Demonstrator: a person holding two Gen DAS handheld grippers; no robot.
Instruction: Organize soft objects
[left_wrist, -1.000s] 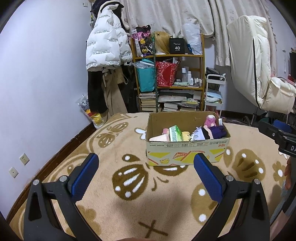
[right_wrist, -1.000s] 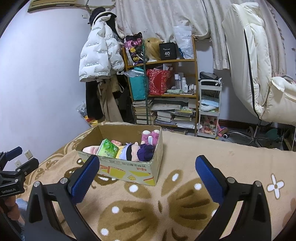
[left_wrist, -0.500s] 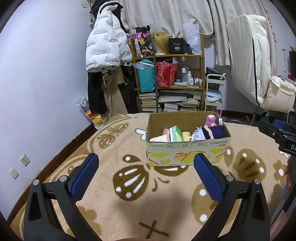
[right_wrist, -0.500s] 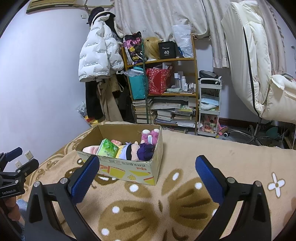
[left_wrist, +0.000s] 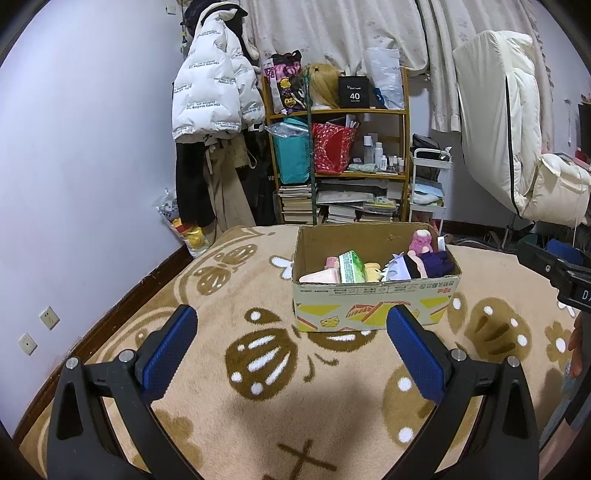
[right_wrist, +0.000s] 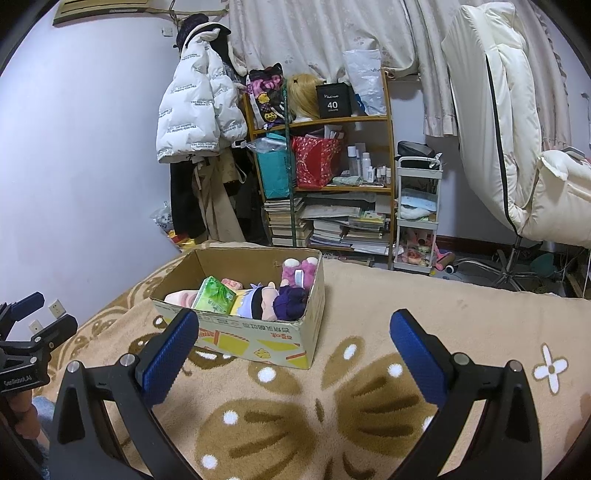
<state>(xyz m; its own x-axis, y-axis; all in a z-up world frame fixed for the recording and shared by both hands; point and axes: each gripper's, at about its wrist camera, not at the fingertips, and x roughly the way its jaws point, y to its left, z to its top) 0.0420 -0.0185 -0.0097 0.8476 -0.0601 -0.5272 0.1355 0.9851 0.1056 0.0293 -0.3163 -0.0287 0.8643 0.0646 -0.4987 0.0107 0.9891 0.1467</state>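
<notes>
Both claws, left gripper (left_wrist: 291, 347) and right gripper (right_wrist: 291, 349), wide apart (empty)

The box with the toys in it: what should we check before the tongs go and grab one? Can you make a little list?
1. Left tongs open and holding nothing: ok.
2. Right tongs open and holding nothing: ok.
3. Cardboard box upright on the rug, top open: ok.
4. Soft toys reachable from above, such as the purple plush and green tissue pack: ok.
5. Rug between tongs and box free of obstacles: ok.
6. More toys buried underneath: cannot tell.
</notes>
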